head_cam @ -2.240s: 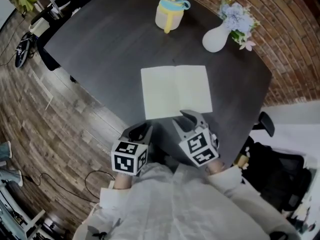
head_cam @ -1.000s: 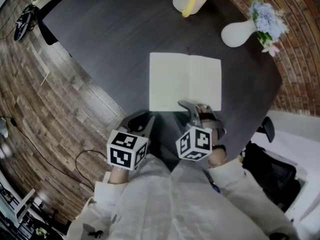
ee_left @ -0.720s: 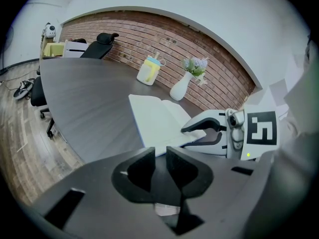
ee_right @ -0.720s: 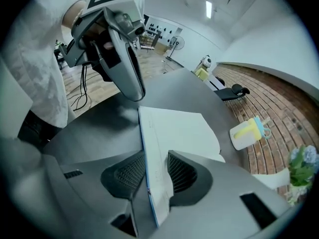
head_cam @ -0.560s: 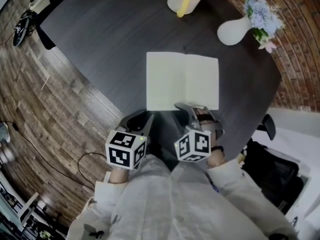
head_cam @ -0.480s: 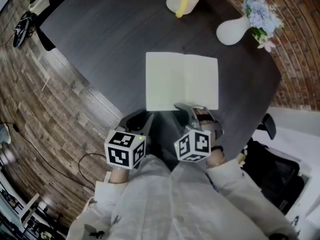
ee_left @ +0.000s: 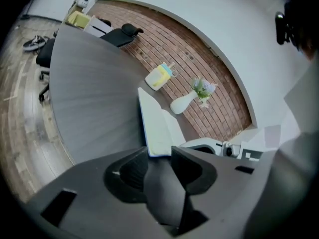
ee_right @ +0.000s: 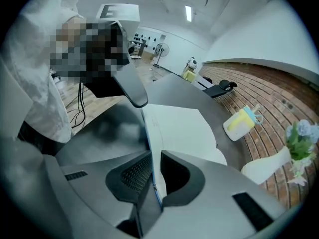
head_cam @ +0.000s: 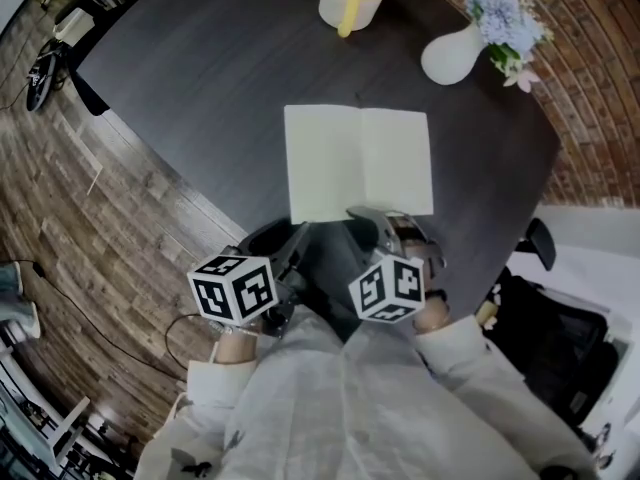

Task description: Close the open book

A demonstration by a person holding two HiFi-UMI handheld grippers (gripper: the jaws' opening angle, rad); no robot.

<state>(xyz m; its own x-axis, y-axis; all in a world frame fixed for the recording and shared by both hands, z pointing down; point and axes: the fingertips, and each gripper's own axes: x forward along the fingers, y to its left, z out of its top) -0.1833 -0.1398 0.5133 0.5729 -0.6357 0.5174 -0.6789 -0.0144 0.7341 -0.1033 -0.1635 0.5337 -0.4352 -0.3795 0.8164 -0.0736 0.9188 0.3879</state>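
Head view: downturned right gripper (head_cam: 380, 217) jaws just pinched book (head_cam: 355, 158); left gripper (head_cam: 287, 236) jaws just spread, empty.

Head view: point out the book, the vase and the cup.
book (head_cam: 358, 163), head view, centre fold between the open pages
vase (head_cam: 447, 58), head view, white body
cup (head_cam: 343, 4), head view, pale side wall

I see matt cream paper on the open book (head_cam: 358, 163), a dark matt table (head_cam: 200, 68) with faint grain, a smooth white vase (head_cam: 447, 56) upper right, rough brick wall (head_cam: 590, 98), and worn wood-plank floor (head_cam: 90, 218) at left.
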